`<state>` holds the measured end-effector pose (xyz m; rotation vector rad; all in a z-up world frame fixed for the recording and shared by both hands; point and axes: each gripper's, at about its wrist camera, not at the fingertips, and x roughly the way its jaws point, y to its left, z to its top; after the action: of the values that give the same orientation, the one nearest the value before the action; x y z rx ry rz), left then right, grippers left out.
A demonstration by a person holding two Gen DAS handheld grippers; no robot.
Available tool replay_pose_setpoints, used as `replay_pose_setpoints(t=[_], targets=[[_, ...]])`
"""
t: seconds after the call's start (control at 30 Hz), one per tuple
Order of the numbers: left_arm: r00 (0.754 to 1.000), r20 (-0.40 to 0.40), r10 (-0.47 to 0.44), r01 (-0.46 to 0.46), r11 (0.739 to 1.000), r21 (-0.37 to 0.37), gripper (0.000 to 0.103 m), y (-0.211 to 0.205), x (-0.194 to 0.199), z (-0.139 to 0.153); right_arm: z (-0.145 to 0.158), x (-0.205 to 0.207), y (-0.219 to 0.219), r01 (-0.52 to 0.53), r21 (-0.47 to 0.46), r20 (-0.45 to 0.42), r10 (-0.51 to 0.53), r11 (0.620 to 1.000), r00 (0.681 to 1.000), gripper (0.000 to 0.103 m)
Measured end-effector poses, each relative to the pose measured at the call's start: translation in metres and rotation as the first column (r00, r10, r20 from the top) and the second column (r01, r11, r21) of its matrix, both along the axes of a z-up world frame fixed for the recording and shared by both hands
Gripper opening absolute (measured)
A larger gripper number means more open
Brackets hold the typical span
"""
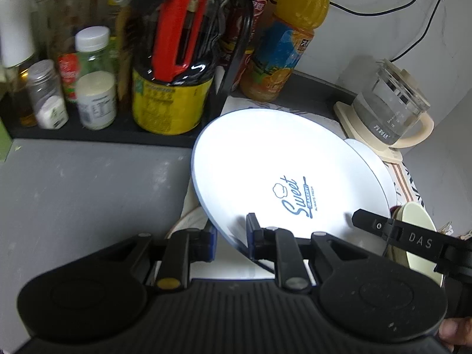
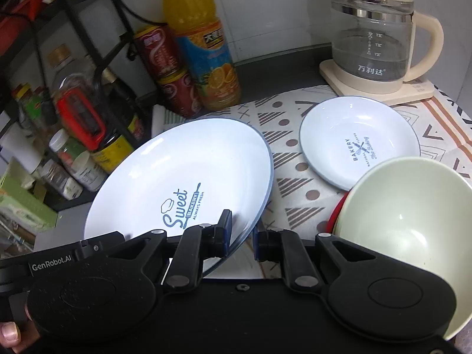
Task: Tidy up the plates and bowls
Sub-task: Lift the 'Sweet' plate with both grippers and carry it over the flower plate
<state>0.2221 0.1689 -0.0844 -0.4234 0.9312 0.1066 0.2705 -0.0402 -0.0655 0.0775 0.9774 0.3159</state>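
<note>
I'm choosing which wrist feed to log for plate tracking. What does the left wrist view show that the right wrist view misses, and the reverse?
Only the left wrist view shows the bare grey countertop. Only the right wrist view shows the whole small plate on the patterned mat, and the green bowl's inside. Both show the large Sweet Bakery plate, tilted, gripped at its near rim by the left gripper and the right gripper, plus the kettle and juice bottle.
</note>
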Motion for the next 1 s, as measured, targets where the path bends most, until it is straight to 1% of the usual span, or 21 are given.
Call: replay_pose_setpoints(t=[0.17, 0.3, 0.47, 0.73, 1.0], targets=[[1.000, -0.018, 0.025, -0.025, 1.000, -0.001, 0.018, -0.005, -0.021, -0.001, -0.004, -0.014, -0.004, -0.030, 0.002, -0.030, 0.030, 1.000, 0.999, 0.014], [0.998, -0.032, 0.052, -0.052, 0.999, -0.012, 0.018, -0.009, -0.035, -0.003, -0.003, -0.025, -0.006, -0.051, -0.001, -0.033, 0.051, 0.999, 0.998, 0.014], [0.997, -0.037, 0.072, -0.072, 0.997, -0.006, 0.018, -0.014, -0.051, -0.002, 0.000, -0.036, -0.005, -0.077, -0.003, -0.040, 0.077, 0.997, 0.996, 0.014], [0.993, -0.066, 0.102, -0.103, 0.995, -0.010, 0.018, -0.014, -0.070, -0.007, -0.003, -0.049, -0.002, -0.105, -0.005, -0.066, 0.105, 0.994, 0.992, 0.014], [0.992, -0.107, 0.073, -0.075, 0.997, -0.007, 0.018, -0.017, -0.069, -0.017, -0.014, -0.052, -0.006, -0.094, -0.022, -0.111, 0.091, 0.995, 0.990, 0.014]])
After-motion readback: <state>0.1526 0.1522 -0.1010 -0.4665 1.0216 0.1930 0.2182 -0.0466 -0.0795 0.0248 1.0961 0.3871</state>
